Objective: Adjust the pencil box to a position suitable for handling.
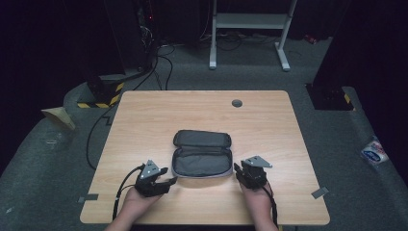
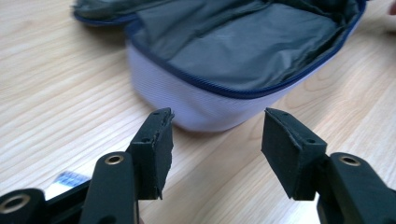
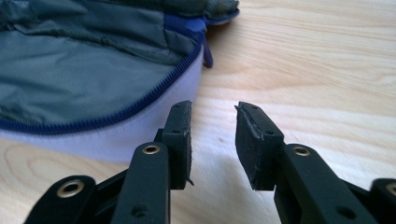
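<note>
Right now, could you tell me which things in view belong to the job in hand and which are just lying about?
In the job:
- open pouch, lid flap folded back
- left gripper, open at its near left corner
- right gripper, open beside its right end

Lying about:
- grey disc at the table's far edge
- packet on the floor
- white stand behind

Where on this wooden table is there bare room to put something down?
Free: the far strip between the open grey zip pouch and the round grommet, plus both side margins of the light wooden table. Crowded: the near edge, where both grippers flank the pouch.
</note>
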Action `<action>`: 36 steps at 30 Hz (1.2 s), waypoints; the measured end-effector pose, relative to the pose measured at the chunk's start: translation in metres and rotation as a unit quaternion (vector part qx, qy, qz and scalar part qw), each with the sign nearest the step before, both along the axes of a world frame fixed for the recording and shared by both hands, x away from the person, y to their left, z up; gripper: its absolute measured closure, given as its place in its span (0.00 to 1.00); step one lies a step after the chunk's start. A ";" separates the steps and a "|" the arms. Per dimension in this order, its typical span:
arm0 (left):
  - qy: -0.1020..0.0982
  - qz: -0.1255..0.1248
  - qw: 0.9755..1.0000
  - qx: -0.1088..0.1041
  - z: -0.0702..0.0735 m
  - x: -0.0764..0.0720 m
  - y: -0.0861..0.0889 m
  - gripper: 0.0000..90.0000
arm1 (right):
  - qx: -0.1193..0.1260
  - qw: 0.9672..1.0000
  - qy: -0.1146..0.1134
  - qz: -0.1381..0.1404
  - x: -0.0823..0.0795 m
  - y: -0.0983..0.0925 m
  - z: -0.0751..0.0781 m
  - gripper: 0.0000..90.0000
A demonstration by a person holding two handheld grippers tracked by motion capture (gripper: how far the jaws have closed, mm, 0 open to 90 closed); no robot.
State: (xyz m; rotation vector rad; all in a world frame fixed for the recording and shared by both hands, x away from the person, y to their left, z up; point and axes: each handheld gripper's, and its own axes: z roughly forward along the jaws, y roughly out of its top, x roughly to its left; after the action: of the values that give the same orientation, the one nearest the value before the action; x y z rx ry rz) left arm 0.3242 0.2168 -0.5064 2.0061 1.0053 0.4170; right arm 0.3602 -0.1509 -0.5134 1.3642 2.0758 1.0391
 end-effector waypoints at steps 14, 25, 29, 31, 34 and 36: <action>0.005 0.070 0.997 0.031 -0.002 -0.010 0.043 0.52 | -0.055 0.998 0.000 -0.022 -0.023 -0.040 -0.007 0.65; 0.035 0.064 0.996 0.041 -0.013 -0.008 0.034 0.51 | -0.065 0.998 0.005 -0.026 -0.024 -0.044 -0.010 0.63; 0.038 0.078 0.995 0.045 -0.015 -0.002 0.027 0.50 | -0.057 0.998 0.011 -0.030 -0.024 -0.045 -0.009 0.63; 0.034 0.077 0.995 0.048 -0.016 0.001 0.024 0.50 | -0.058 0.998 0.011 -0.029 -0.024 -0.045 -0.009 0.63; 0.029 0.075 0.995 0.058 -0.016 0.006 0.020 0.51 | -0.059 0.998 0.009 -0.027 -0.024 -0.045 -0.010 0.63; 0.025 0.071 0.995 0.061 -0.016 0.010 0.017 0.52 | -0.060 0.998 0.008 -0.027 -0.024 -0.044 -0.010 0.63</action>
State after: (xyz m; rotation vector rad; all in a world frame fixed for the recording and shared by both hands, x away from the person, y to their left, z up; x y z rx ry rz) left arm 0.3343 0.2335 -0.5226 2.0680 1.1839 0.5173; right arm 0.3365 -0.1953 -0.5230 1.3649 2.0664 0.8696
